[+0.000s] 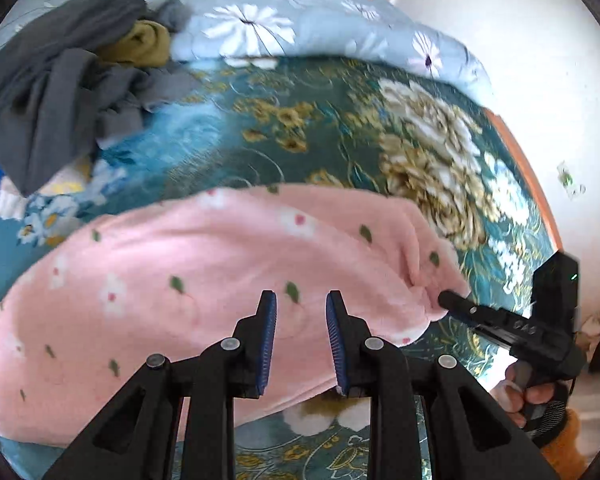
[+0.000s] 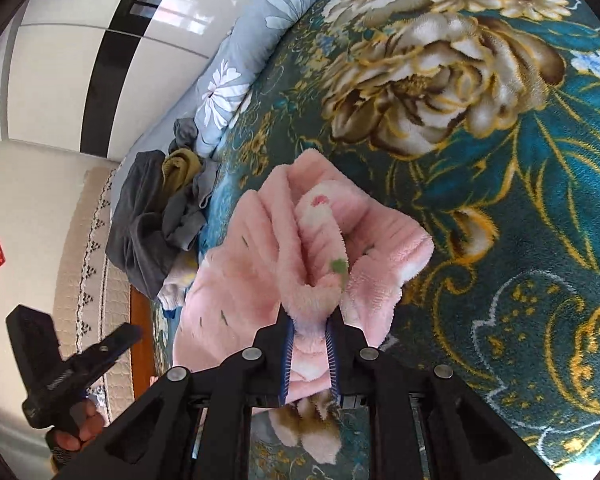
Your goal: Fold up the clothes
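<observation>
Right gripper [image 2: 309, 344] pinching pink garment [image 1: 204, 280] end at lower right; left gripper [image 1: 301, 320] hovering open mid-frame, garment stretching left-right.

pink garment [image 2: 320, 236]: fluffy fleece | bedspread [image 2: 520, 184]: plush cloth | wardrobe [image 2: 100, 40]: glossy

Two fisheye wrist views. The left camera looks forward and down along its fingers, close over a pink fleece garment [image 1: 220, 280] on a floral bedspread [image 1: 300, 128]. The right camera, rolled sideways, sits closer still. Both share the garment, the bedspread and a grey clothes pile [image 1: 60, 92].
</observation>
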`<state>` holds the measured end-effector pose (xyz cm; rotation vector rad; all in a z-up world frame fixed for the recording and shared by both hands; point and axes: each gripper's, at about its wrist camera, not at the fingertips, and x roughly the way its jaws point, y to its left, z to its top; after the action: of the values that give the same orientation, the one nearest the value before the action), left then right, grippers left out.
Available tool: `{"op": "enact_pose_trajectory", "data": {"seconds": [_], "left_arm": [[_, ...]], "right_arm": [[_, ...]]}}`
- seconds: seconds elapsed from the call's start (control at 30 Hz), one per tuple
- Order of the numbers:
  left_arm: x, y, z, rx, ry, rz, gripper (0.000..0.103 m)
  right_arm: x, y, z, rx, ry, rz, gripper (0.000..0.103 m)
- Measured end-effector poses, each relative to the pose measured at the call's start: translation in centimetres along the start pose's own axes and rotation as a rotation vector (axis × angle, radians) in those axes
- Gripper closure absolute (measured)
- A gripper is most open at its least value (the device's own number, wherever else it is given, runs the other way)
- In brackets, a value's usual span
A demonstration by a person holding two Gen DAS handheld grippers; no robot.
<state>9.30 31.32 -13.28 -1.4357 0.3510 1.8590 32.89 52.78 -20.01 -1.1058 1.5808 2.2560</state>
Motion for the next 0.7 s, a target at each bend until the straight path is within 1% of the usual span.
{"op": "enact_pose_trajectory", "data": {"seconds": [0.03, 0.1, 0.13, 0.17, 0.2, 0.23, 0.27, 0.33, 0.4, 0.43, 0.53, 0.6, 0.63, 0.7], "left_arm": [[1.8, -0.7, -0.6, 0.024, 0.03, 0.015, 0.077], [5.2, -1.0, -2.1, 0.068, 0.108, 0.109, 0.077], [6.3, -0.6, -3.0, 0.07, 0.141, 0.143, 0.077], [7.0, 0.1, -3.8, 0.046, 0.158, 0.138, 0.077], [7.6, 0.8, -4.6, 0.022, 0.172, 0.132, 0.077], [7.3, 1.4, -5.0, -0.004, 0.141, 0.097, 0.077], [7.1, 1.9, -5.3, -0.021, 0.121, 0.07, 0.077], [6.8, 2.3, -5.3, -0.043, 0.125, 0.046, 0.077], [6.6, 2.4, -5.4, -0.052, 0.122, 0.031, 0.077], [6.5, 2.4, -5.7, -0.047, 0.111, 0.022, 0.077], [6.1, 2.6, -6.3, -0.04, 0.089, -0.003, 0.077], [5.9, 2.8, -6.5, -0.057, 0.089, -0.016, 0.077], [5.7, 2.8, -6.6, -0.065, 0.089, -0.022, 0.077], [5.6, 2.9, -6.8, -0.077, 0.088, -0.033, 0.077]], "right_arm": [[-0.4, -0.1, 0.2, -0.008, 0.001, 0.009, 0.081], [-1.6, -0.3, 1.3, -0.032, -0.025, 0.009, 0.072], [-2.2, -0.4, 1.9, -0.043, -0.042, 0.005, 0.064], [-2.6, -0.5, 2.7, -0.051, -0.057, -0.002, 0.059], [-2.8, -0.5, 3.8, -0.055, -0.068, -0.016, 0.059], [-2.9, -0.4, 4.9, -0.057, -0.076, -0.023, 0.059], [-2.6, -0.2, 6.2, -0.057, -0.075, -0.012, 0.056], [-1.2, 0.4, 8.9, -0.047, -0.045, 0.034, 0.052], [0.9, 0.6, 11.5, -0.024, -0.002, 0.066, 0.049], [2.2, 0.5, 12.5, -0.001, 0.034, 0.084, 0.048], [6.6, -0.8, 14.5, 0.111, 0.195, 0.144, 0.048], [8.9, -1.3, 14.7, 0.157, 0.286, 0.164, 0.046], [9.7, -1.2, 14.6, 0.169, 0.326, 0.19, 0.046], [10.6, 0.1, 14.0, 0.133, 0.409, 0.247, 0.046]]}}
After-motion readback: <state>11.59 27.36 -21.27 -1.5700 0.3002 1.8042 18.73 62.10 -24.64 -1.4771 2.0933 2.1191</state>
